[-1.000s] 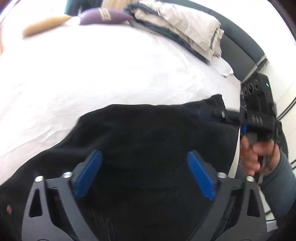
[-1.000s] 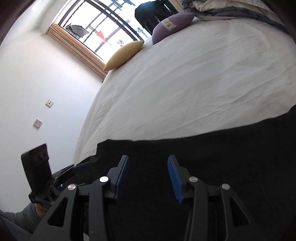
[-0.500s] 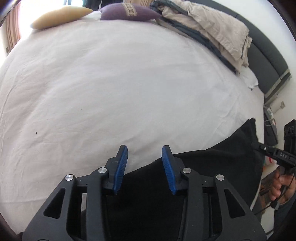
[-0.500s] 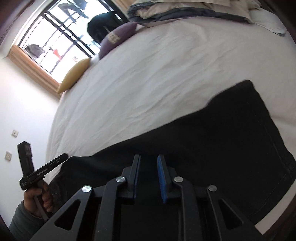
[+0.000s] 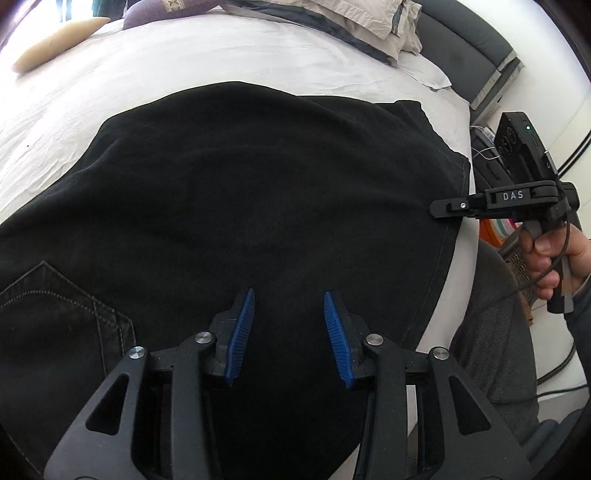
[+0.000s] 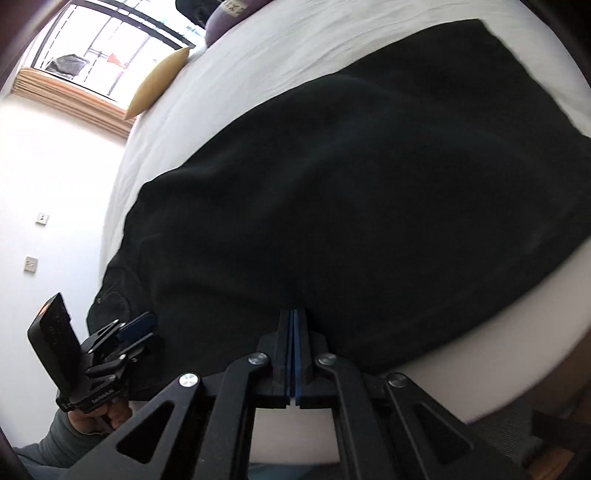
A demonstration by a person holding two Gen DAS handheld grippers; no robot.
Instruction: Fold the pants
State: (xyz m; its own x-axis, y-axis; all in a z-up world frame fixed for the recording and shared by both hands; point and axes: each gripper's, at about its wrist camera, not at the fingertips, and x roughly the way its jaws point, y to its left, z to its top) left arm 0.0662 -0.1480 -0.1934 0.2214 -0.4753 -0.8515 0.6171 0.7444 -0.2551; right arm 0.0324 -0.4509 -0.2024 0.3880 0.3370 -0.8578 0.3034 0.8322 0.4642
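Note:
Black pants [image 5: 258, 192] lie folded on the white bed [image 5: 147, 74]; a back pocket with stitching [image 5: 55, 306] shows at the left. My left gripper [image 5: 288, 299] is open just above the near part of the pants. My right gripper [image 6: 294, 314] is shut, its tips at the near edge of the pants [image 6: 351, 177]; whether cloth is pinched is not clear. The right gripper also shows in the left wrist view [image 5: 439, 208] at the pants' right edge. The left gripper shows in the right wrist view [image 6: 136, 326], open at the pants' left end.
A yellow pillow [image 5: 55, 40] and a purple pillow [image 5: 162, 11] lie at the far side of the bed. A pile of beige bedding [image 5: 351, 22] sits by the dark headboard [image 5: 469, 40]. The person's grey-clad leg [image 5: 491, 325] is beside the bed edge.
Both grippers drew back toward the near bed edge, so the pants fill the views. The right gripper closed from slightly apart to fully shut. The left gripper stayed open.

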